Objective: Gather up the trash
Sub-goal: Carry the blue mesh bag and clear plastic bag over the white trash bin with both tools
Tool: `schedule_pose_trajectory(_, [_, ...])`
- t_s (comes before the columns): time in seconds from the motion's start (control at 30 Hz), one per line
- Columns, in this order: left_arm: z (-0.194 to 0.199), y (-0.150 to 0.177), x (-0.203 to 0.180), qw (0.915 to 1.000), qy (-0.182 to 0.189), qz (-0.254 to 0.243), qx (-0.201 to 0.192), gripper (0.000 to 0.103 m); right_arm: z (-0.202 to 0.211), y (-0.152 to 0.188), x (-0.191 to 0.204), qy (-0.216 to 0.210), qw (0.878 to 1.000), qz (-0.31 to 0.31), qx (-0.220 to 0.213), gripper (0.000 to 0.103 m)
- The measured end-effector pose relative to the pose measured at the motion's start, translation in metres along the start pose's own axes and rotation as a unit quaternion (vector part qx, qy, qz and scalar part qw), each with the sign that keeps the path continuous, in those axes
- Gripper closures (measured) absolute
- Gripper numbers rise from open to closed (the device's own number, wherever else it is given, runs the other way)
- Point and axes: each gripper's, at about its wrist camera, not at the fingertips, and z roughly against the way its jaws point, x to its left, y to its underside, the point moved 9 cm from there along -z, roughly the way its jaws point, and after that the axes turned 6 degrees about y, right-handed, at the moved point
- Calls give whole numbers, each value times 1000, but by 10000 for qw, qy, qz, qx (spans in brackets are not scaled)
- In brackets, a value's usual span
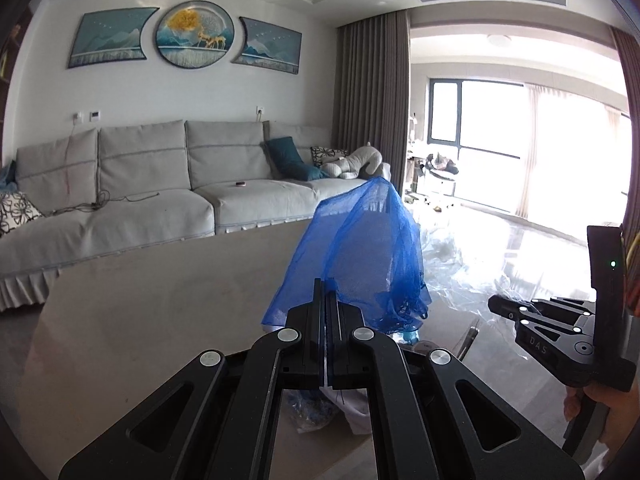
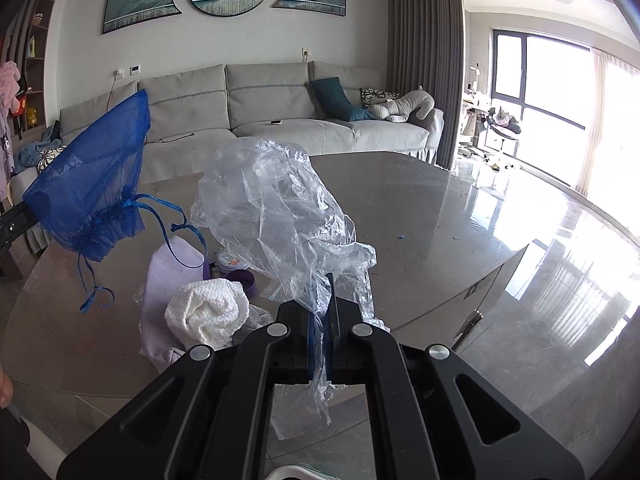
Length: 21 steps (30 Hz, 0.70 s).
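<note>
Left gripper [image 1: 327, 286] fingers [image 1: 317, 300] pinch blue mesh bag [image 1: 360, 256] above table [image 1: 160, 280].

The mesh bag [image 2: 90, 184] is bright blue, with a blue ribbon string [image 2: 172, 220]. The plastic wrap [image 2: 276, 208] is clear, so the grey shows through it. The paper towel [image 2: 208, 314] is white with a bumpy dot pattern. Under it lies a pale purple cloth [image 2: 172, 272]. The table [image 2: 432, 216] is shiny grey. The sofa [image 1: 160, 176] is light grey. One pillow [image 1: 286, 154] is dark teal, and another pillow [image 1: 16, 210] is white with black flowers. The round picture [image 1: 195, 35] is blue with a gold tree and gold deer. The curtain [image 1: 374, 84] is brown-grey. Both grippers are black with silver dots.
</note>
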Motion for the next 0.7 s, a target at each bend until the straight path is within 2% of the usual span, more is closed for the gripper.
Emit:
schedule_pose_trajectory(0.3, [35, 17, -45, 9985, 496, 44, 208, 103, 67, 24, -14, 290, 9995, -115, -34, 99])
schedule_pose_trajectory(0.7, [73, 65, -104, 9924, 997, -248, 673, 103, 125, 78, -35, 588, 9969, -432, 301, 99])
